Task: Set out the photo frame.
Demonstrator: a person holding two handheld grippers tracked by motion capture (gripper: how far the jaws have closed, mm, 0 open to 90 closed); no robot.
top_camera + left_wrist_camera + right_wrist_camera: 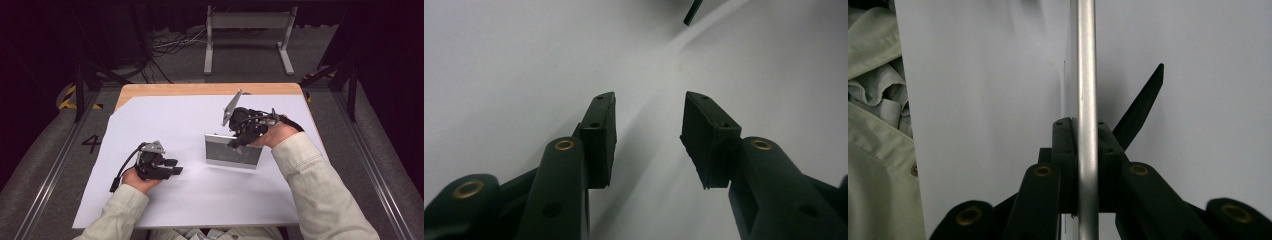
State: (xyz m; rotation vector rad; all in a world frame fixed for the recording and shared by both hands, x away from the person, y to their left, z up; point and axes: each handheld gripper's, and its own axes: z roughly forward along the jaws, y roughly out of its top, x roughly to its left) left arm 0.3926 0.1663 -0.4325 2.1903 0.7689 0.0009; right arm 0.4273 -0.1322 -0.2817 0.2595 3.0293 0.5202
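A: What's nearest the person?

B: Their pale sleeves (325, 195), coming in over the near edge of the white sheet (200, 200). The sheet covers most of the wooden table (200, 89); only a strip of wood shows at its far side.

A: And the left gripper (175, 166)?

B: It's low over the sheet, left of the frame (233, 150) and apart from it, jaws pointing toward it. In the left gripper view (649, 130) the jaws are spread wide with bare sheet between them. Its cable (122, 170) loops back on the side away from the frame.

A: So where is the frame?

B: Near the middle of the sheet, standing on its long edge, a silvery rectangle with a dark reflective face toward the person. The right gripper (235, 143) comes down on its top edge from above, toward its right end.

A: Is it gripping?

B: Yes. In the right gripper view (1087, 145) both jaws are pressed against the thin metal edge (1087, 75), one on each side. A black stand leg (1143, 105) angles out from the frame just past the jaws. A grey plate (231, 106) sticks up above that gripper.

A: Beyond the table?

B: Grey floor, a metal stand (247, 37) and some cables (170, 42), well behind the frame.
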